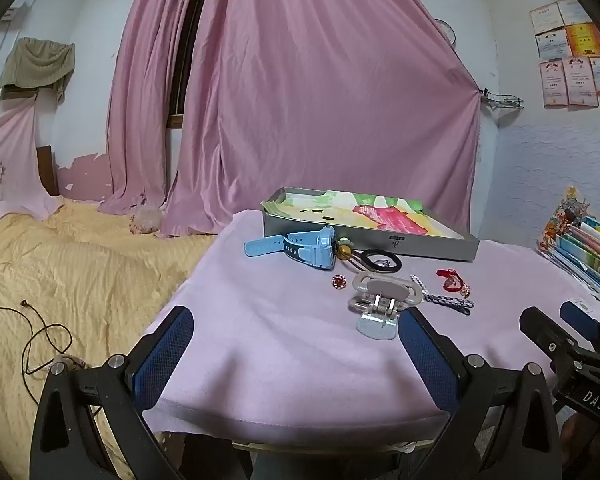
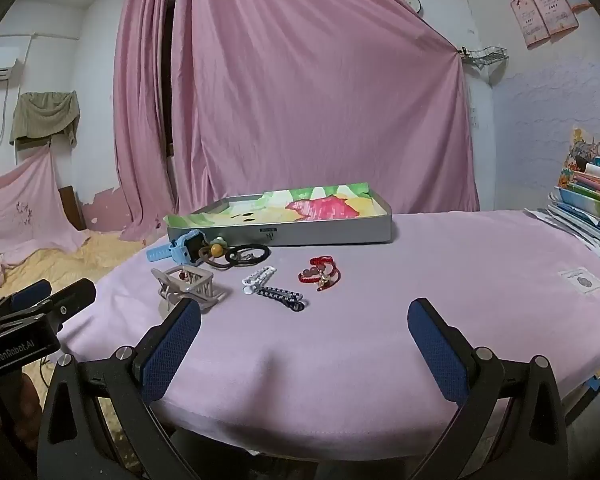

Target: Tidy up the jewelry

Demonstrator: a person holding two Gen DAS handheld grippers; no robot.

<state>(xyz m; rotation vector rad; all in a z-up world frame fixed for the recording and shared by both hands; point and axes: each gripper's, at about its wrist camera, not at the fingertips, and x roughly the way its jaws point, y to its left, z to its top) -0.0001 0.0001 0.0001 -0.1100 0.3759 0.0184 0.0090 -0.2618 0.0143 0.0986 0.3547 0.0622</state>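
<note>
A shallow grey tray (image 1: 440, 249) (image 2: 340, 236) lined with colourful paper sits at the back of a table under a pink cloth (image 1: 268, 320) (image 2: 380, 340). In front of it lie a light blue watch (image 1: 308, 246) (image 2: 176, 249), black hair ties (image 1: 380, 261) (image 2: 248, 255), a beige claw clip (image 1: 380, 300) (image 2: 188, 284), a red cord bracelet (image 1: 452, 280) (image 2: 320, 272), white and dark braided clips (image 1: 448, 300) (image 2: 276, 292) and a small red bead (image 1: 339, 281). My left gripper (image 1: 296, 316) and right gripper (image 2: 306, 306) both hover open near the table's front edge, nothing between their fingers.
A yellow bedspread (image 1: 80, 264) with a dark cord (image 1: 44, 336) lies left of the table. Pink curtains (image 1: 300, 100) hang behind. Stacked books and papers (image 2: 588, 208) crowd the table's right side. A small white packet (image 2: 582, 280) lies on the cloth.
</note>
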